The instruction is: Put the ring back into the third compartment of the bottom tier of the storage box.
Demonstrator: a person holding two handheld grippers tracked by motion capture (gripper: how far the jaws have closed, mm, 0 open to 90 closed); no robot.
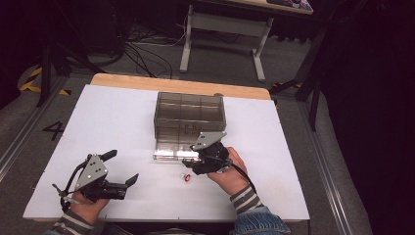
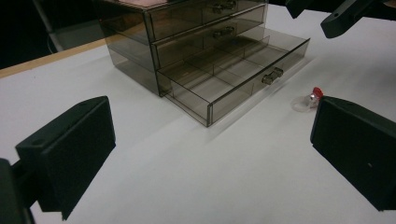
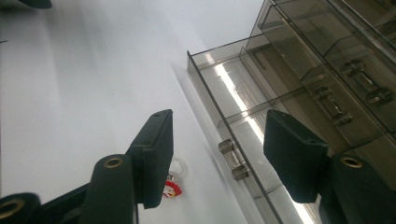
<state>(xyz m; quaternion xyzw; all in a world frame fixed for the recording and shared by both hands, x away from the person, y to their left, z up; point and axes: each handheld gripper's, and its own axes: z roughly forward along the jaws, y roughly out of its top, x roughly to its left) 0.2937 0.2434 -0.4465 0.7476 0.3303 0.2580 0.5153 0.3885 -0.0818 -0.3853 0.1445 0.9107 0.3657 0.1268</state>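
**user1:** Drawer (image 2: 233, 79) question: bottom one of that smoky clear organizer (image 1: 189, 115) is pulled out toward the person, mid-counter (image 1: 112, 127). Why's the left gripper (image 1: 120, 169) parked so far off at the near left?

**user2:** My guess is it's just waiting; it's spread wide with nothing in it. There's a tiny ring with a red charm (image 1: 186, 177) lying just in front of the drawer, probably staged to go in a compartment.

**user1:** And the right gripper (image 3: 217, 156)?

**user2:** About half open, straddling the drawer's knob (image 3: 233, 161) without pinching it. Looks like it's let go of the handle.
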